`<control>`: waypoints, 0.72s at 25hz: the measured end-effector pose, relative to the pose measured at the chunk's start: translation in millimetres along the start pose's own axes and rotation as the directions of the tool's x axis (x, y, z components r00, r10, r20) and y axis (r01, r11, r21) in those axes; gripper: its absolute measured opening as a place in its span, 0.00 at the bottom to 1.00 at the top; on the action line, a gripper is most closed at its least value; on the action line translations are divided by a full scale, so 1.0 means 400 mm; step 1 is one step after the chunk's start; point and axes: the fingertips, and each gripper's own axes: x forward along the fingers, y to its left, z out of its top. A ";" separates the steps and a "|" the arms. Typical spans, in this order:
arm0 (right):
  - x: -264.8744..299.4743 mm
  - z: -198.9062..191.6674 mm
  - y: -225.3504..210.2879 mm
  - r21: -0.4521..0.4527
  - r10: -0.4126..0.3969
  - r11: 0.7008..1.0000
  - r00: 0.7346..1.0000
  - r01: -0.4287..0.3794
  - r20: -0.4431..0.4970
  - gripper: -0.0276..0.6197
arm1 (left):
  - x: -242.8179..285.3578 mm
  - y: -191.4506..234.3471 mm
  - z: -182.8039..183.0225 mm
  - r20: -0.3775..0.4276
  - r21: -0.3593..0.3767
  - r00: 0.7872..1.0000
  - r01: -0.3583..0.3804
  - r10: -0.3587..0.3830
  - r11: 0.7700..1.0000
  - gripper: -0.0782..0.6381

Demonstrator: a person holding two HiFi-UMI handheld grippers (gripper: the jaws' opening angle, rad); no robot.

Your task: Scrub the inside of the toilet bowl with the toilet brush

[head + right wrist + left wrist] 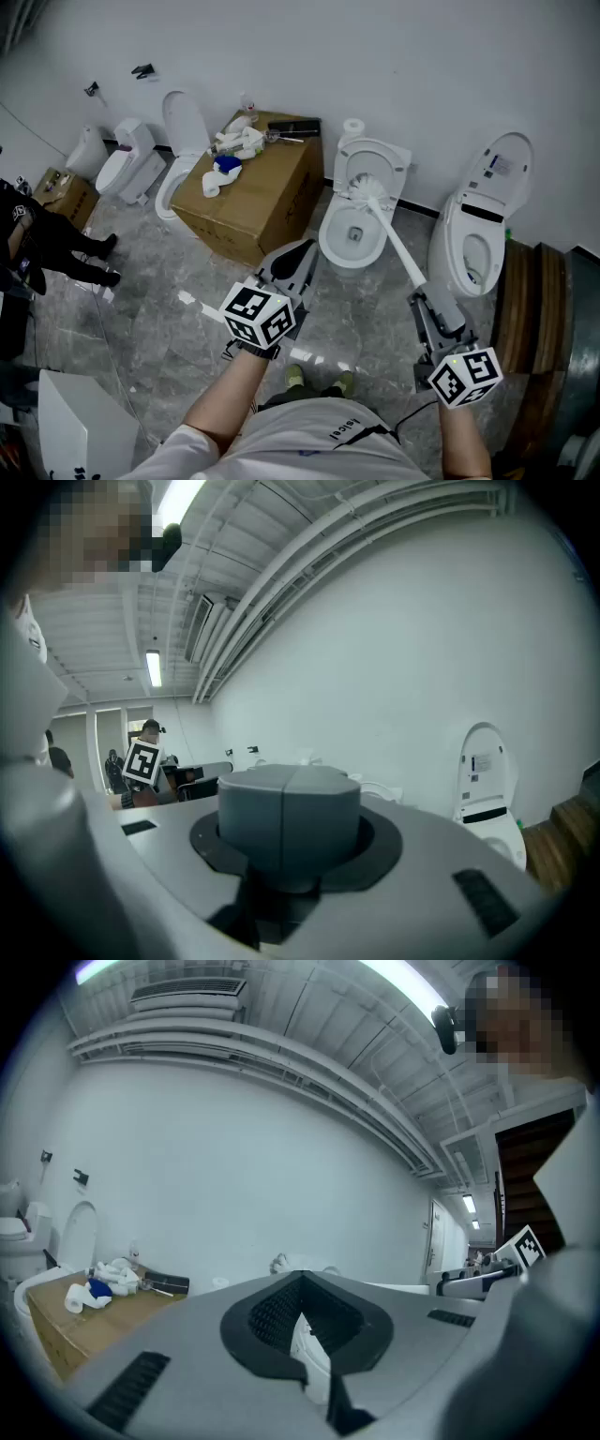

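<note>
A white toilet (330,242) stands in the middle against the wall, with its seat off. The toilet brush's white head (367,187) rests on the bowl's far rim. Its long white handle (398,246) slants down and to the right into my right gripper (424,298), which is shut on it. In the right gripper view the right gripper (286,799) shows only its grey jaws pressed together; the brush is hidden there. My left gripper (298,255) hovers just left of the bowl's near edge with its jaws together. The left gripper view shows the left gripper (302,1283) with a little white in the dark slot.
An open cardboard box (253,192) with rags and bottles stands left of the toilet. Two more toilets (178,155) sit further left, and another with its lid raised (478,230) to the right. Wooden boards (534,309) are at far right. A person's legs (80,253) show at left.
</note>
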 end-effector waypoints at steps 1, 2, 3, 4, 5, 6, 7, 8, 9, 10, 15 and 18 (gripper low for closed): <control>-0.003 0.000 -0.003 -0.001 -0.001 1.000 1.000 0.001 -0.001 0.28 | 0.002 -0.005 -0.002 0.000 0.000 1.000 0.001 -0.001 1.000 0.12; -0.007 0.001 -0.006 -0.002 -0.002 1.000 1.000 0.002 -0.003 0.28 | 0.004 -0.010 -0.005 0.000 0.000 1.000 0.002 -0.002 1.000 0.12; -0.010 0.001 -0.009 -0.003 -0.002 1.000 1.000 0.002 -0.003 0.28 | 0.006 -0.015 -0.007 0.000 -0.001 1.000 0.003 -0.003 1.000 0.12; -0.011 0.001 -0.011 -0.005 -0.001 1.000 1.000 0.001 -0.004 0.28 | 0.007 -0.018 -0.009 0.000 0.000 1.000 0.003 -0.003 1.000 0.12; -0.012 0.001 -0.012 -0.006 0.001 1.000 1.000 -0.001 -0.004 0.28 | 0.008 -0.020 -0.010 0.001 0.000 1.000 0.001 -0.001 1.000 0.12; -0.013 0.001 -0.013 -0.009 0.003 1.000 1.000 -0.003 -0.005 0.28 | 0.009 -0.021 -0.011 0.002 0.001 1.000 0.000 0.000 1.000 0.12; -0.013 0.001 -0.014 -0.011 0.004 1.000 1.000 -0.005 -0.005 0.28 | 0.009 -0.022 -0.011 0.002 0.003 1.000 -0.002 0.002 1.000 0.12; -0.013 0.001 -0.014 -0.014 0.006 1.000 1.000 -0.006 -0.006 0.28 | 0.010 -0.023 -0.011 0.003 0.004 1.000 -0.004 0.004 1.000 0.12; -0.013 0.002 -0.014 -0.015 0.006 1.000 1.000 -0.006 -0.007 0.28 | 0.010 -0.023 -0.010 0.002 0.004 1.000 -0.006 0.006 1.000 0.12; -0.013 0.002 -0.015 -0.014 0.006 1.000 1.000 -0.006 -0.008 0.28 | 0.011 -0.023 -0.010 0.001 0.003 1.000 -0.007 0.007 1.000 0.12; -0.028 -0.016 -0.041 0.069 0.012 0.998 1.000 -0.011 -0.008 0.28 | 0.002 -0.023 -0.023 -0.001 -0.015 1.000 -0.010 0.010 1.000 0.12; -0.034 -0.034 -0.075 0.148 0.016 0.989 1.000 -0.013 -0.018 0.28 | -0.006 -0.014 -0.031 -0.003 -0.021 1.000 -0.027 0.026 0.999 0.12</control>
